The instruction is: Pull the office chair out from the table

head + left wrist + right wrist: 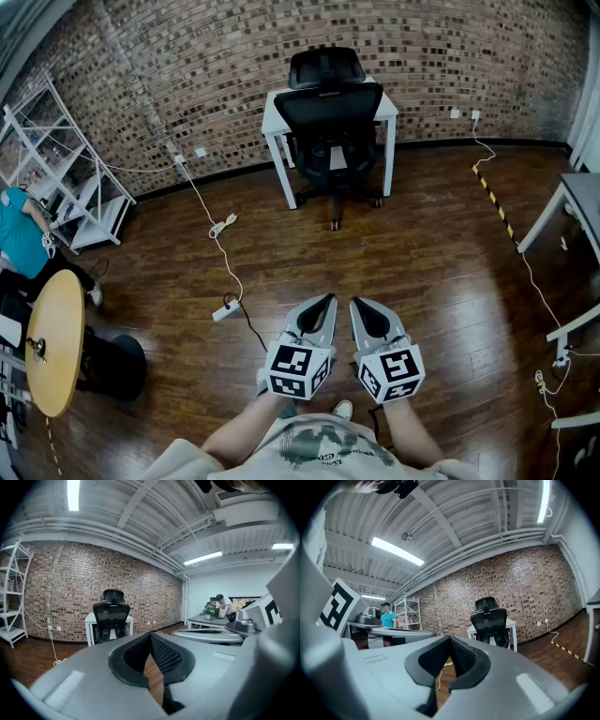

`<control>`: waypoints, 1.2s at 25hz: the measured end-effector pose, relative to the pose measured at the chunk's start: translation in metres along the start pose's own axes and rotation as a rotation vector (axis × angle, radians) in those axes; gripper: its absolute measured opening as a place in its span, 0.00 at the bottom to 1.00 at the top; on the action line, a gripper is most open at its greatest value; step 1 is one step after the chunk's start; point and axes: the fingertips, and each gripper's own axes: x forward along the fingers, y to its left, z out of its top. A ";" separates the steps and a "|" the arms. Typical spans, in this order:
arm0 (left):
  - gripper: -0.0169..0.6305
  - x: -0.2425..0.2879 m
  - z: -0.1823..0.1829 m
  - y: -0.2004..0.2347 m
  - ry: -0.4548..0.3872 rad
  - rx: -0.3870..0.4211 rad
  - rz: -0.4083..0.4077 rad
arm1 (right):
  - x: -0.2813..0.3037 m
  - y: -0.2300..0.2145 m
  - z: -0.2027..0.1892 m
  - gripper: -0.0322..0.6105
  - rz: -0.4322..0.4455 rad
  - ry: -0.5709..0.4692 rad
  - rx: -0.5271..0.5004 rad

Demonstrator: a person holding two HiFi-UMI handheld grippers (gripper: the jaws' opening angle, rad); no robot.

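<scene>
Head view puts the black mesh-backed office chair with its headrest [328, 112] straight ahead of me, well apart across the dark wooden floor [422, 272]. Its seat is tucked under the small white table [388, 105] against the brick wall [187, 75], and its upright back faces me squarely. My left gripper [327, 300] and right gripper [357, 303] are held side by side, both with jaws closed on nothing, pointing at the chair. Neither is clearly nearer; the chair lines up slightly more with the left. I judge I must walk forward before either can take the backrest.
</scene>
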 end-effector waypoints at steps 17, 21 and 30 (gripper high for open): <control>0.05 0.082 0.015 0.049 -0.027 -0.058 -0.044 | 0.074 -0.044 0.008 0.05 -0.030 0.040 -0.024; 0.05 0.114 0.027 0.070 -0.039 -0.064 -0.060 | 0.108 -0.062 0.013 0.05 -0.041 0.060 -0.035; 0.05 0.173 0.049 0.128 -0.044 -0.103 -0.089 | 0.186 -0.084 0.030 0.05 -0.059 0.087 -0.070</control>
